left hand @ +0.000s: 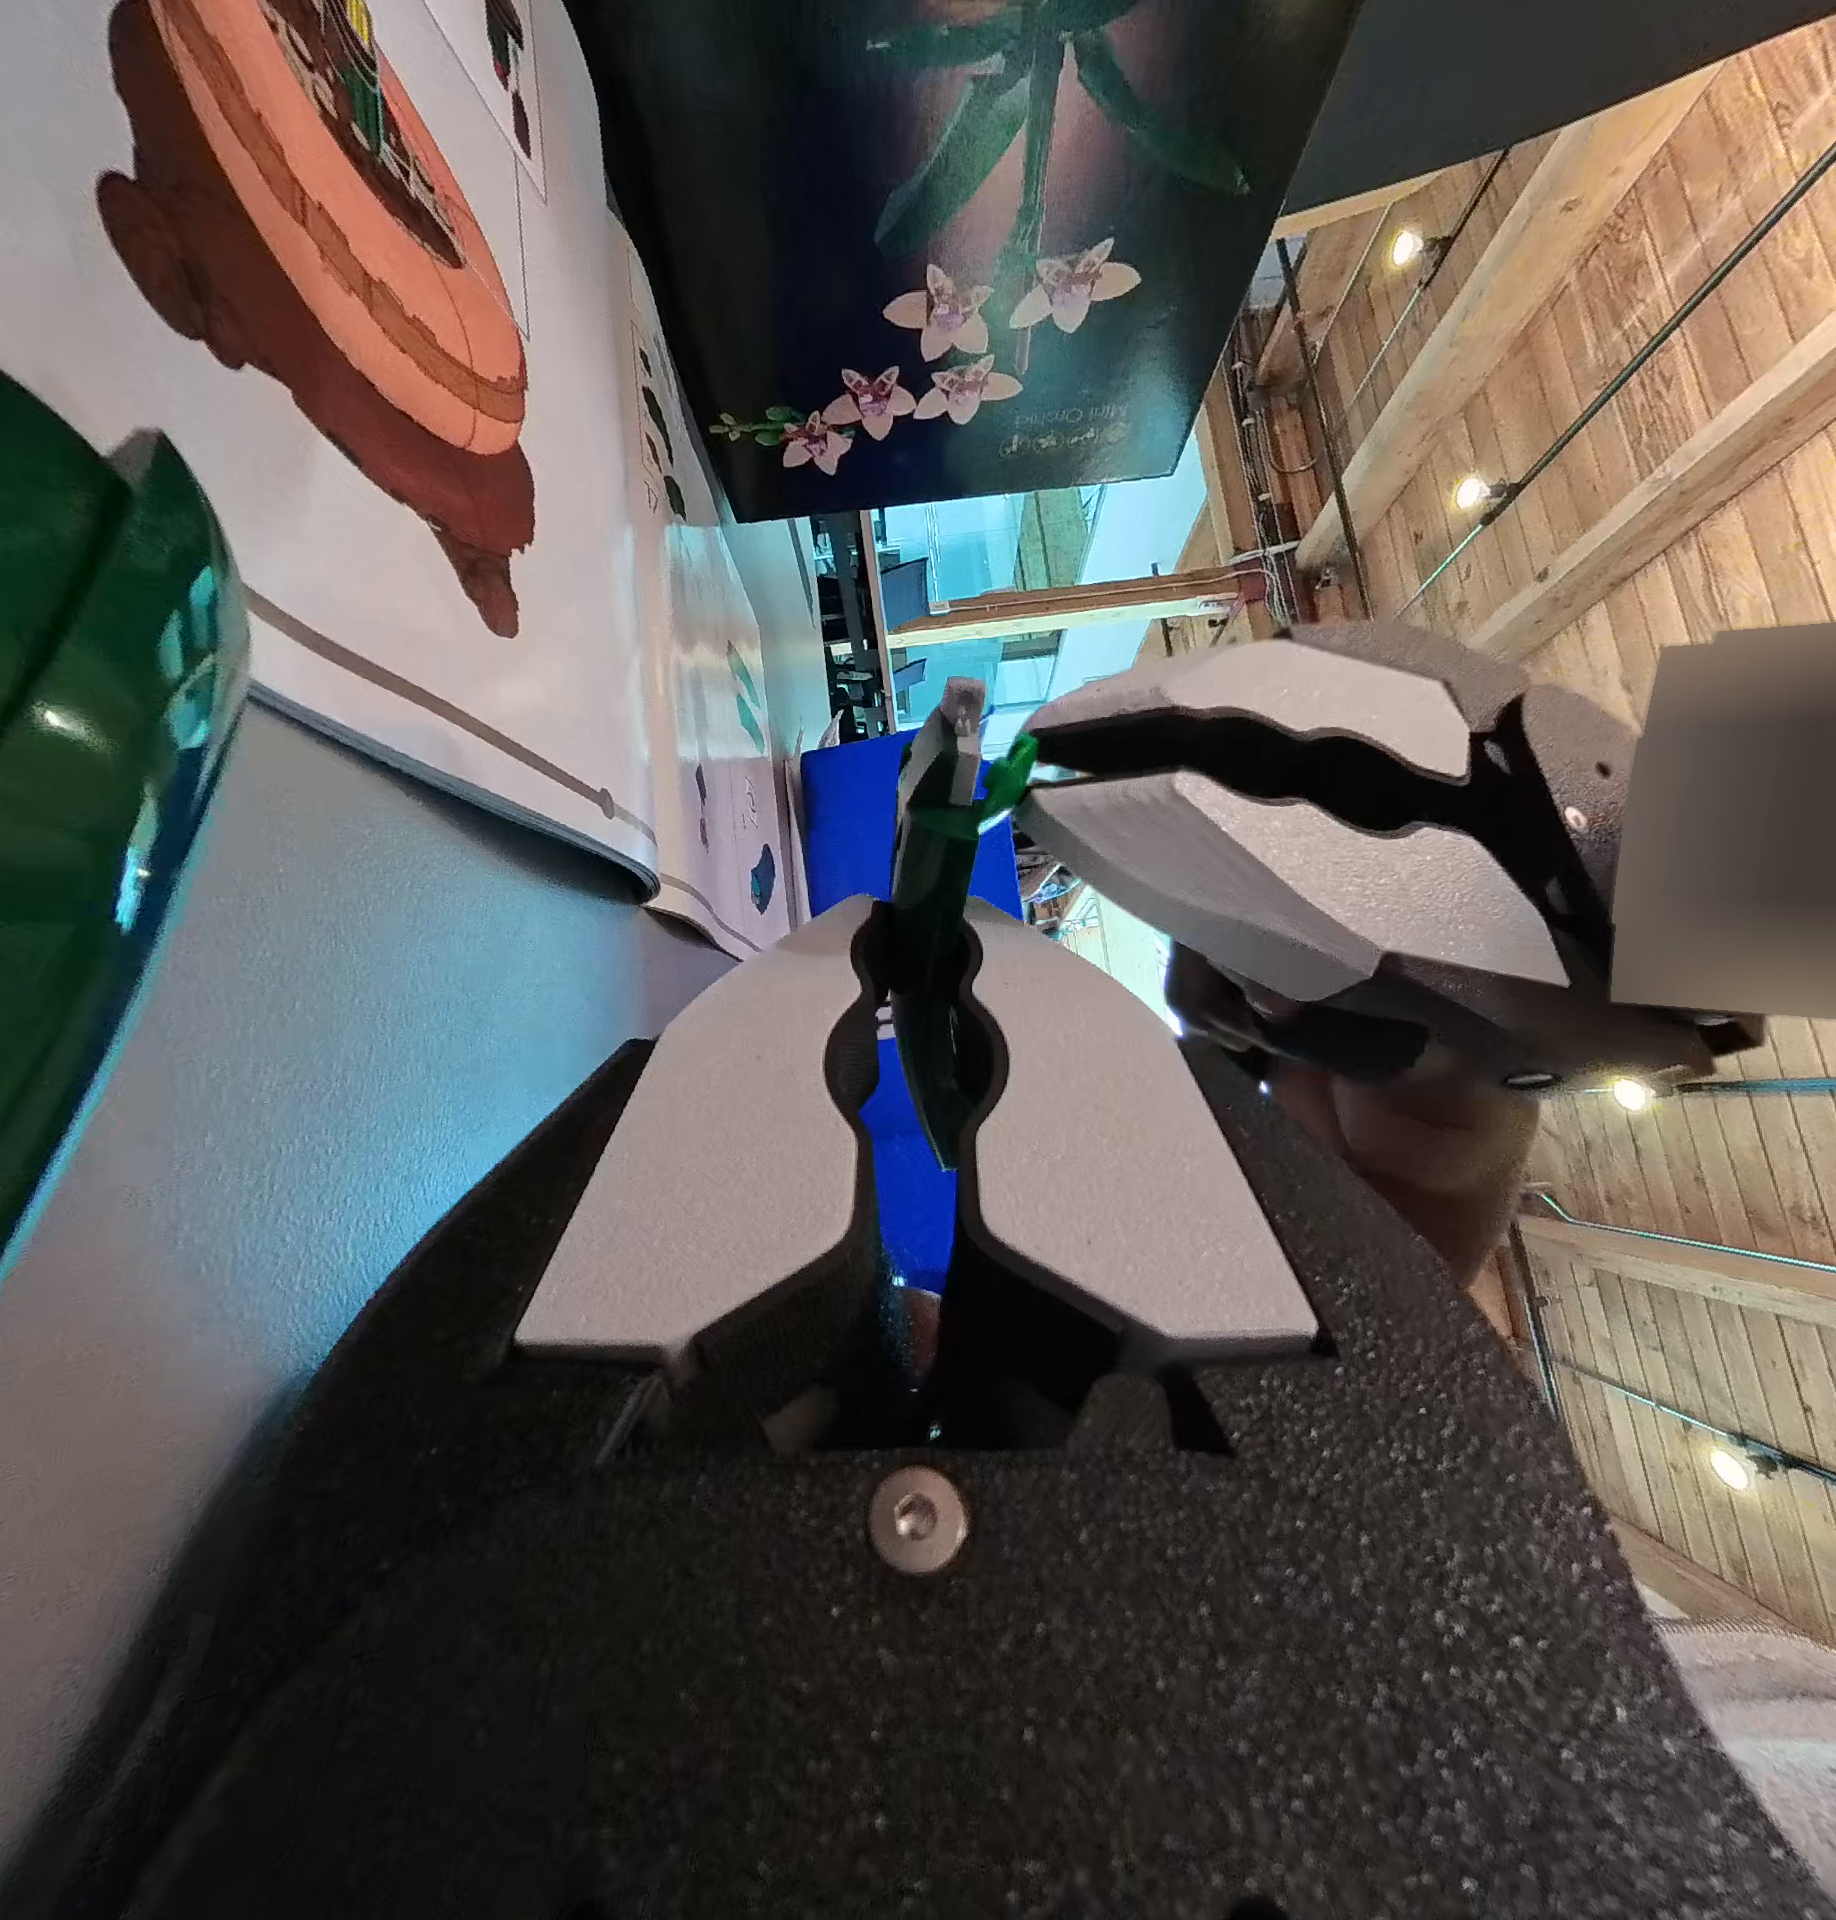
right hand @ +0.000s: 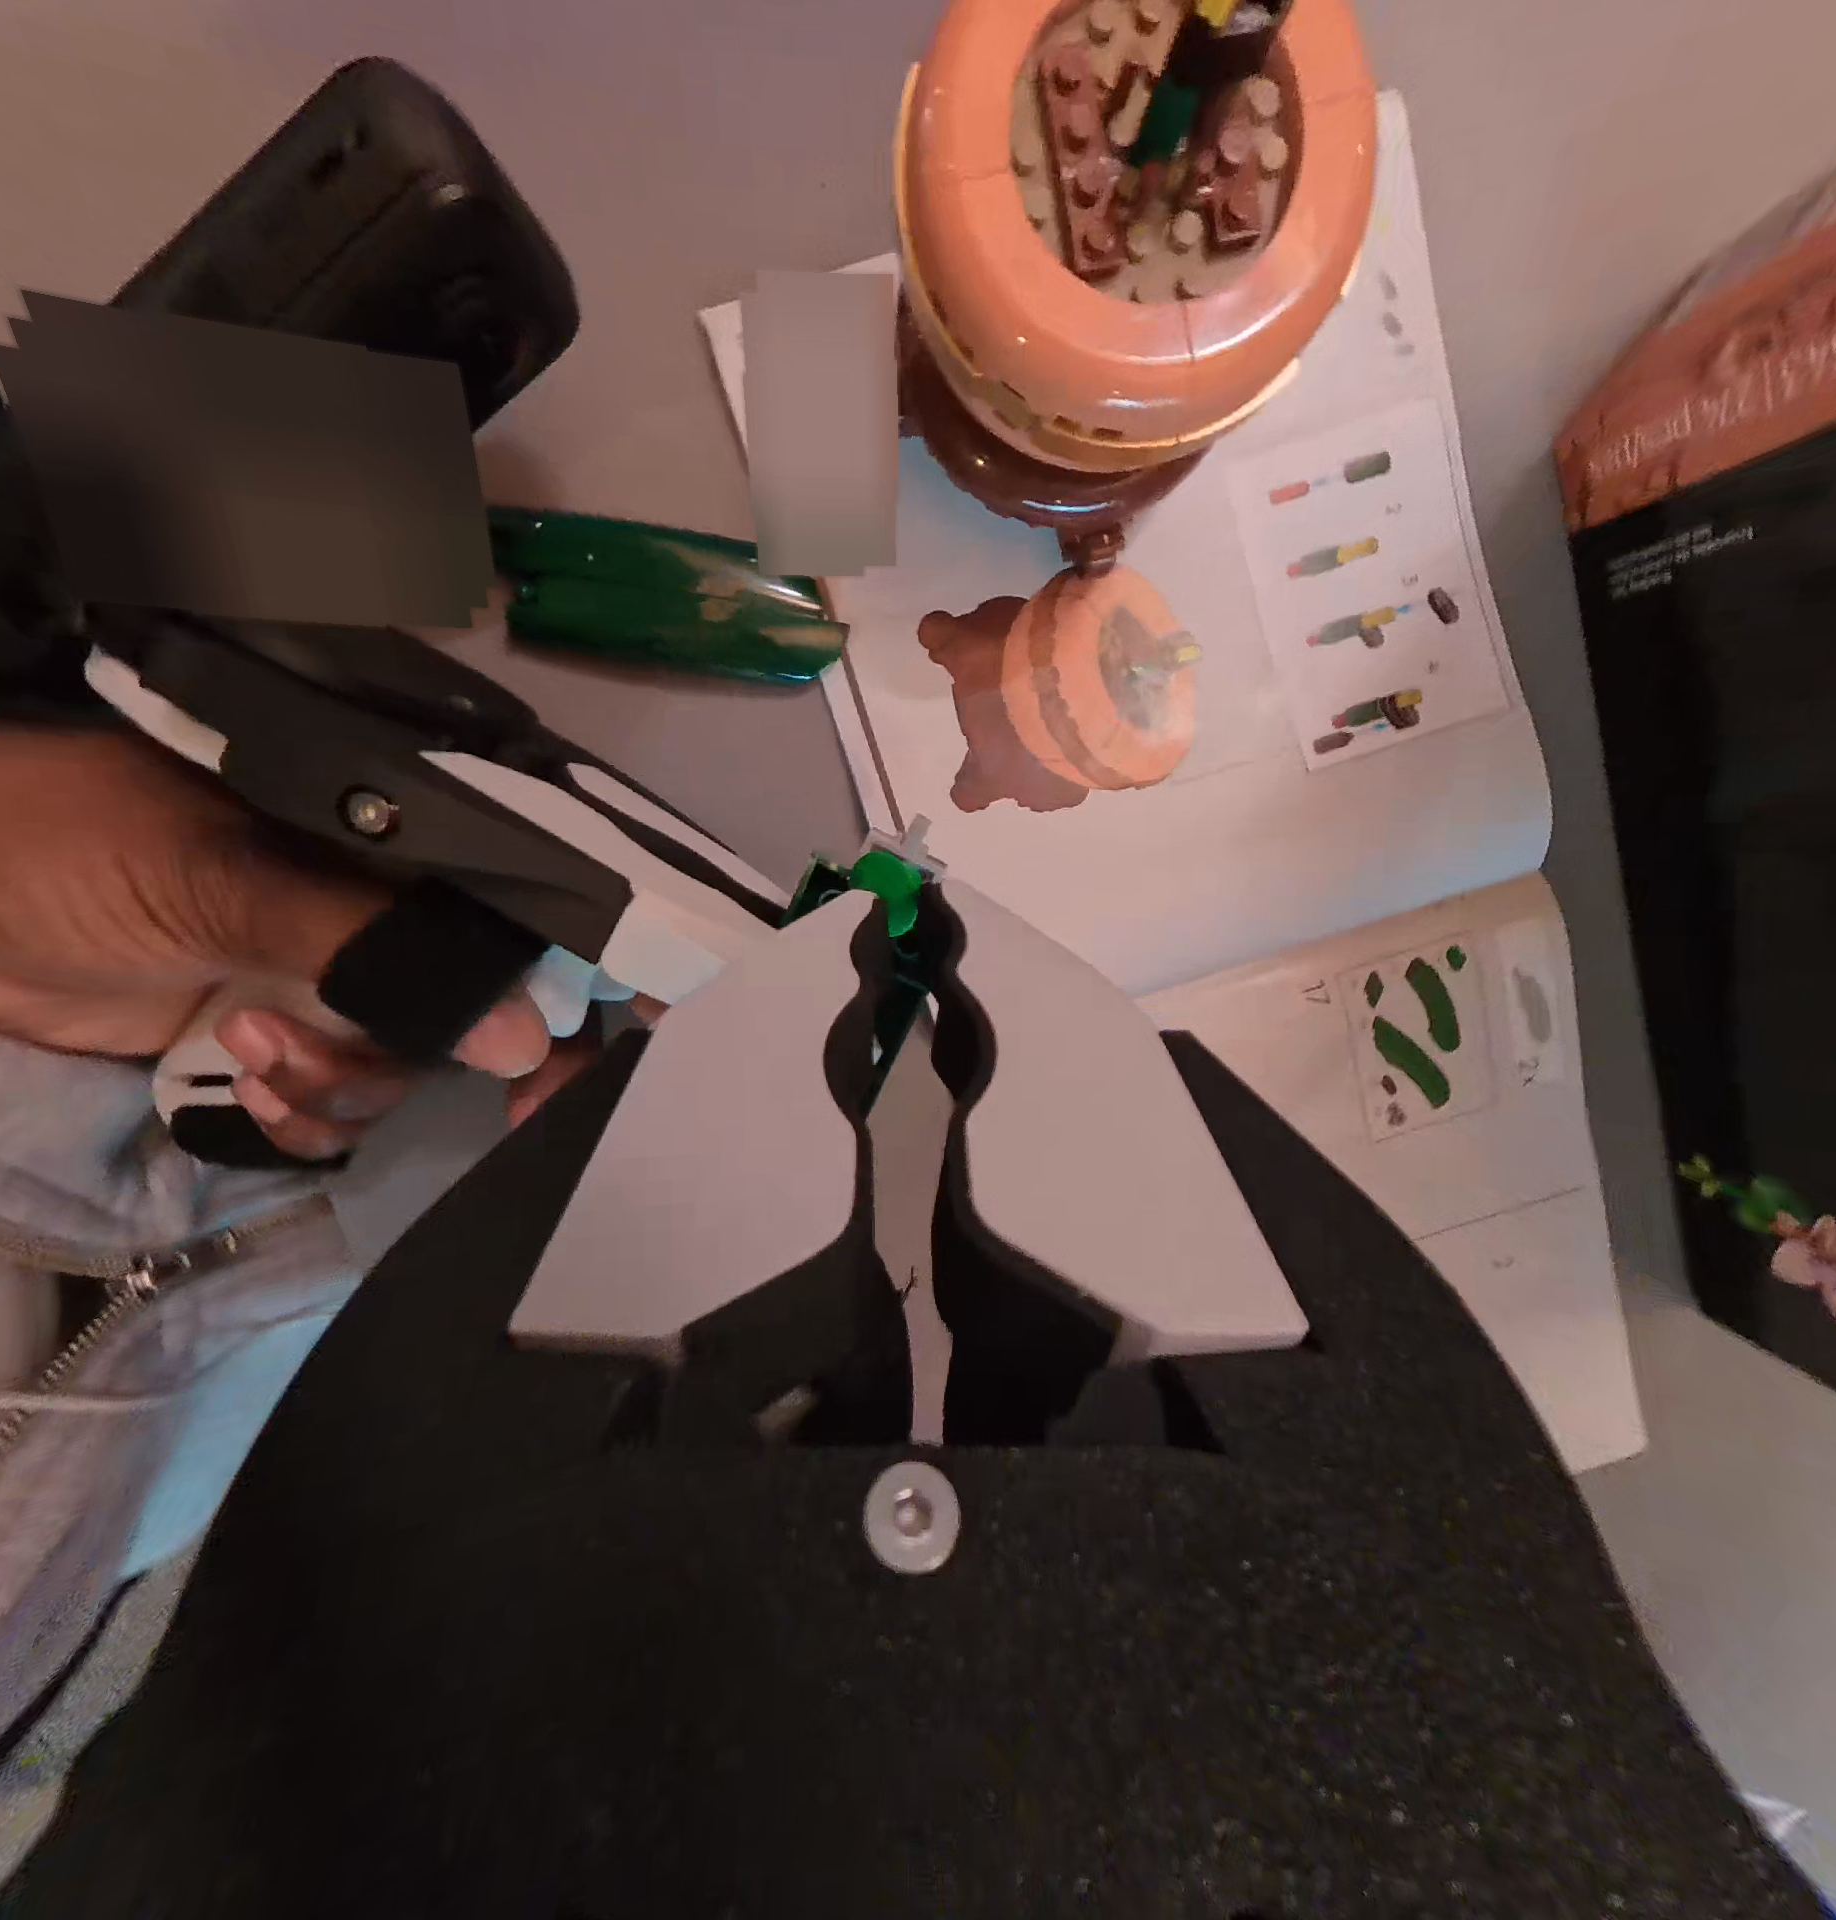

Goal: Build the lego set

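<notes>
Above the booklet (right hand: 1153, 904), left gripper (left hand: 919, 935) clamps a dark green leaf (left hand: 929, 997); right gripper (right hand: 898, 920) pinches a bright green piece (right hand: 886, 883) (tips touching), pot (right hand: 1132, 208) near.

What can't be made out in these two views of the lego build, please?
- Left wrist view: the dark green leaf piece is half hidden inside the left tool.
- Both views: whether the bright green piece is already joined to the leaf; the right tool covers the joint.
- Right wrist view: the pot model is cut off by the top edge.
</notes>
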